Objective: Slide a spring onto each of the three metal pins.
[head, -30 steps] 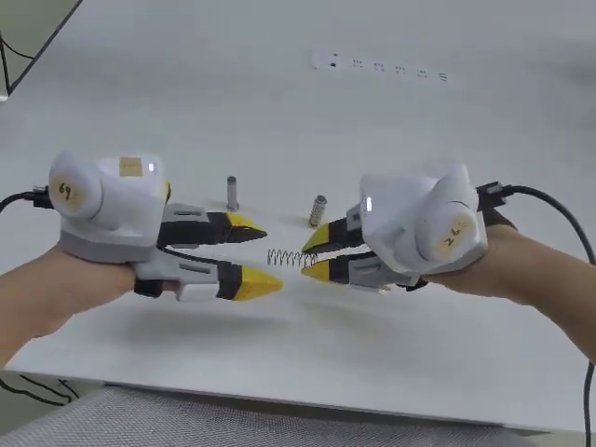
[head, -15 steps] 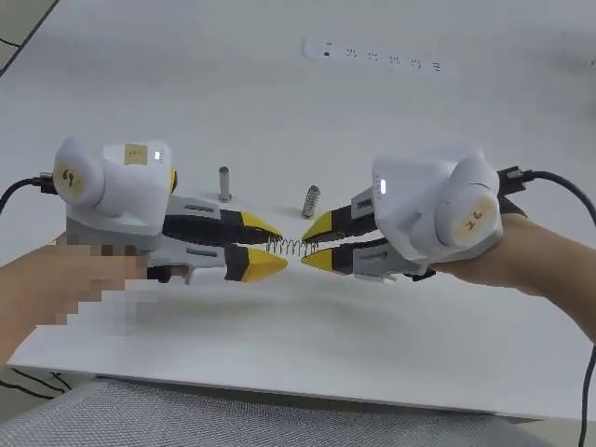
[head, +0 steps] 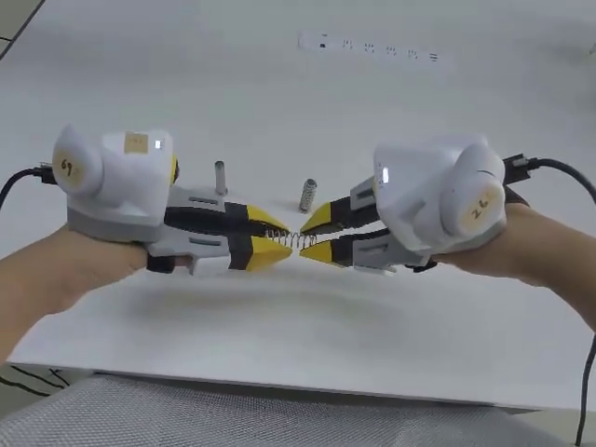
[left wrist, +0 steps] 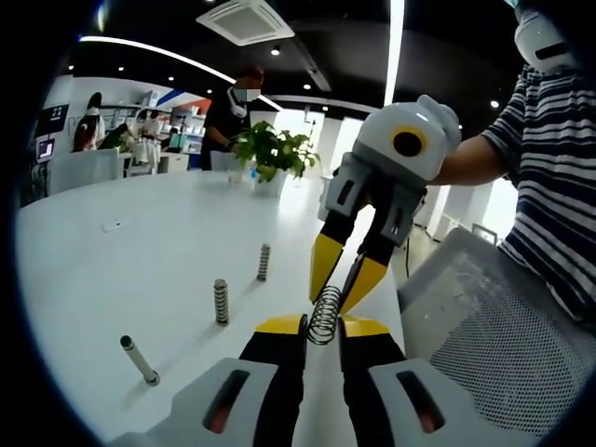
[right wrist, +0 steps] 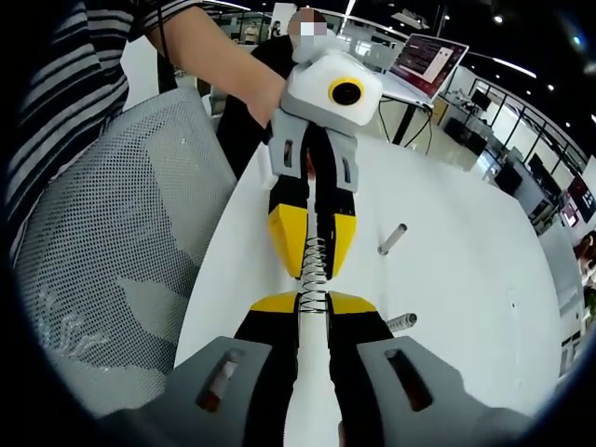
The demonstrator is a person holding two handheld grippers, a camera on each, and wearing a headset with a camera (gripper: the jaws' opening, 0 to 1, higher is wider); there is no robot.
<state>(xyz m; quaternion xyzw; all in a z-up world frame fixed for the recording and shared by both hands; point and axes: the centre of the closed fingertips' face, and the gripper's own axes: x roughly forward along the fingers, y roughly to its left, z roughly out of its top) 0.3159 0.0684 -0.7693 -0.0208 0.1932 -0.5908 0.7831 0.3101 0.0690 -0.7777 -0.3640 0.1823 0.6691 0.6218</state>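
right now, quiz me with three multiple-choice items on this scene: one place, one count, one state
1. Where is the loose spring? A between left gripper and right gripper B on a shelf C in a box
2. How many pins wear a spring? A none B two C three
3. The left gripper is: A wide open B set down C shut on the spring
Answers: A, both grippers' tips meet on it; B, two wear coils, the bare pin none; C, its jaws pinch the spring's end.

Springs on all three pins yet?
No, one pin is bare while the left gripper holds a spring.
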